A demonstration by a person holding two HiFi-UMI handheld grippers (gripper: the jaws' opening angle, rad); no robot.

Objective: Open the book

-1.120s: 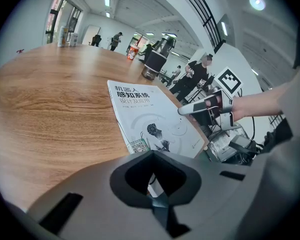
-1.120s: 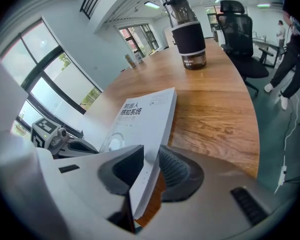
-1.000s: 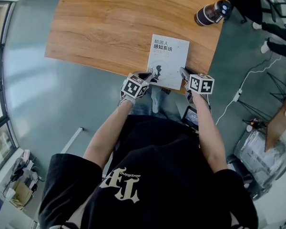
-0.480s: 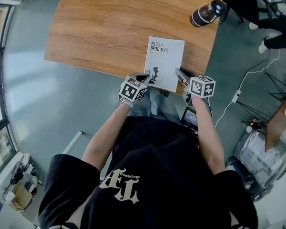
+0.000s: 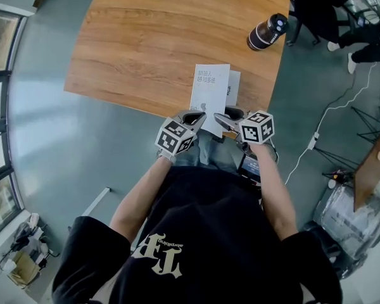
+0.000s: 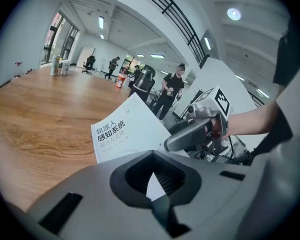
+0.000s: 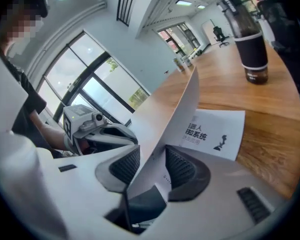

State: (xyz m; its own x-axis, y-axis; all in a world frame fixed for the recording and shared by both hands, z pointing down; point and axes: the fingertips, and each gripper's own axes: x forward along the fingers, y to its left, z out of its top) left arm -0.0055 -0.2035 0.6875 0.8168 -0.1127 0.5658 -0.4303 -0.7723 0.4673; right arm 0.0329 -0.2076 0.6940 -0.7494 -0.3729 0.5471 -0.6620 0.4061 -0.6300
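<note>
A white paperback lies at the near edge of the wooden table [image 5: 145,37]. Its cover [image 5: 209,88] is lifted off the title page [image 5: 234,86], which stays flat on the block [image 7: 215,134]. The printed title shows on the raised cover [image 6: 122,136]. My left gripper [image 5: 197,114] is shut on the cover's near corner, and a white sliver shows between its pads [image 6: 152,156]. My right gripper [image 5: 223,118] straddles the cover's near edge [image 7: 151,151]. Its jaws have just been opening, and the sheet [image 7: 175,114] stands between pads that sit apart.
A dark bottle [image 5: 266,32] lies on the table's far right corner, seen upright in the right gripper view [image 7: 252,39]. A seated person in dark clothes [image 5: 332,5] is beyond it. A white cable [image 5: 323,116] crosses the floor. Several people stand far off [image 6: 170,91].
The book lay closed and flat; now its cover is raised. Both grippers have risen, and the right one has swung left toward the left gripper.
</note>
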